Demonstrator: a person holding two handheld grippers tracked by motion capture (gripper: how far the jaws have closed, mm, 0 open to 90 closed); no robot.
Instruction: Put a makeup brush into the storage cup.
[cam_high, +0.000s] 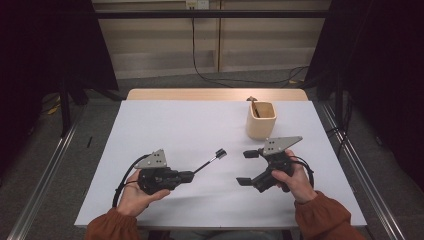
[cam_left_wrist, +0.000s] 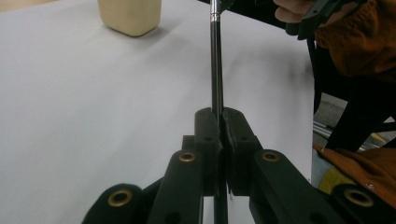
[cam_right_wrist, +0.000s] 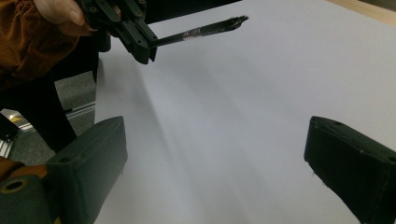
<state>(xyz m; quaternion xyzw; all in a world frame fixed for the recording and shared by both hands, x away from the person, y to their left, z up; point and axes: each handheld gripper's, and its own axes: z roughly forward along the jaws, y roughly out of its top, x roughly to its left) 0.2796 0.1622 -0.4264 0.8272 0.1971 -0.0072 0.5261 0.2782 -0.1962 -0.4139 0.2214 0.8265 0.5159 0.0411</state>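
From the high view, my left gripper (cam_high: 189, 175) is clamped on a thin black brush (cam_high: 212, 159) that pokes out over the white table (cam_high: 165, 125), and my right gripper (cam_high: 248, 167) sits wide open, holding nothing. A beige cup (cam_high: 260, 120) stands further back. In the left gripper view the jaws pinch the brush handle (cam_left_wrist: 215, 70). In the right gripper view my jaws gape, with the brush (cam_right_wrist: 201, 30) off ahead.
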